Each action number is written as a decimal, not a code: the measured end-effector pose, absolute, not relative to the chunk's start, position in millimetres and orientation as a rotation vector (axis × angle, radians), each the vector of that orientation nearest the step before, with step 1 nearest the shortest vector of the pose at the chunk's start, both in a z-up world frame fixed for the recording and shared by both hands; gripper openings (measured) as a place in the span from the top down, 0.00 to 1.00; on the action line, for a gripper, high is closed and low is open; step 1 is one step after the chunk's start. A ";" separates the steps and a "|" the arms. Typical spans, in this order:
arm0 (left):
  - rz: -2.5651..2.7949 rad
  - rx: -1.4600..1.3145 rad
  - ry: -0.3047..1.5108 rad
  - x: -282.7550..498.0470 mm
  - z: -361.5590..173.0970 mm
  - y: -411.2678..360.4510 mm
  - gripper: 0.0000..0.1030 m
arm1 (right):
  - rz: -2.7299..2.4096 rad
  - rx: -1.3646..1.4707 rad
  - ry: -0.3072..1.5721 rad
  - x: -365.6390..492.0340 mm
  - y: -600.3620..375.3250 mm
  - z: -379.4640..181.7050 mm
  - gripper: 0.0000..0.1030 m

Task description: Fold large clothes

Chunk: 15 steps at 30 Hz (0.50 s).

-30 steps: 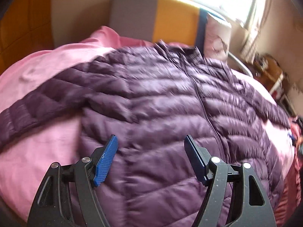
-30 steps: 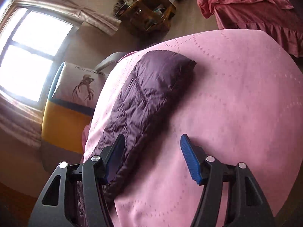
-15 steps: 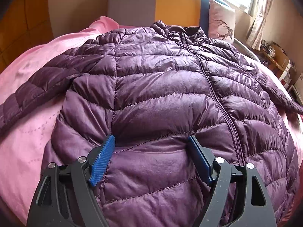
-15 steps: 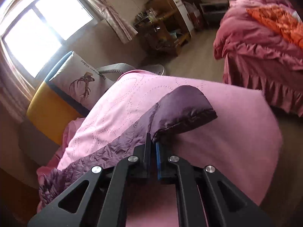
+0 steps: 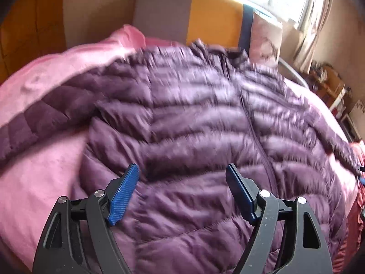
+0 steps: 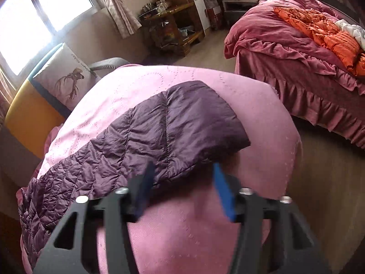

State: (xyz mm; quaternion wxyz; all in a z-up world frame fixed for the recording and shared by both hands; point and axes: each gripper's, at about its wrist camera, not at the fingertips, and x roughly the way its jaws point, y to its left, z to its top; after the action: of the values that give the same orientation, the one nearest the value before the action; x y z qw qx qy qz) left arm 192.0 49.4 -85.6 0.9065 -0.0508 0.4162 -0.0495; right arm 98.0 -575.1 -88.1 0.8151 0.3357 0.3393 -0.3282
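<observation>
A purple quilted puffer jacket (image 5: 194,125) lies front up and zipped on a pink bedspread (image 5: 34,171), collar toward the headboard. My left gripper (image 5: 182,167) hovers open over the jacket's lower front, with nothing between its blue pads. In the right wrist view one sleeve (image 6: 173,125) lies flat across the pink bedspread (image 6: 194,228), its cuff pointing toward the bed's edge. My right gripper (image 6: 183,166) is just short of the sleeve's near edge. Its jaws are opening, and the pads do not press on the fabric.
A grey and yellow headboard (image 5: 194,16) and a deer-print pillow (image 6: 66,77) stand at the head of the bed. A second bed with a red ruffled cover (image 6: 296,52) carries an orange garment (image 6: 319,29). A wooden desk (image 6: 173,22) stands by the window.
Half a second ago my right gripper was shut on the sleeve near the cuff; now its jaws are apart and the sleeve lies flat. My left gripper dipped toward the jacket, then pulled back.
</observation>
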 end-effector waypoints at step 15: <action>-0.092 -0.111 0.858 182.5 -105.4 76.1 0.25 | 0.157 0.361 0.869 215.4 -258.2 -85.7 0.41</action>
State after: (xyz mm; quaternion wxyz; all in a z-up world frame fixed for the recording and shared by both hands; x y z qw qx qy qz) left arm 182.5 76.1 -105.4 0.9068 -0.0536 0.4157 -0.0445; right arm 215.4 -258.2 -85.7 0.8884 0.1739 0.4181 0.0753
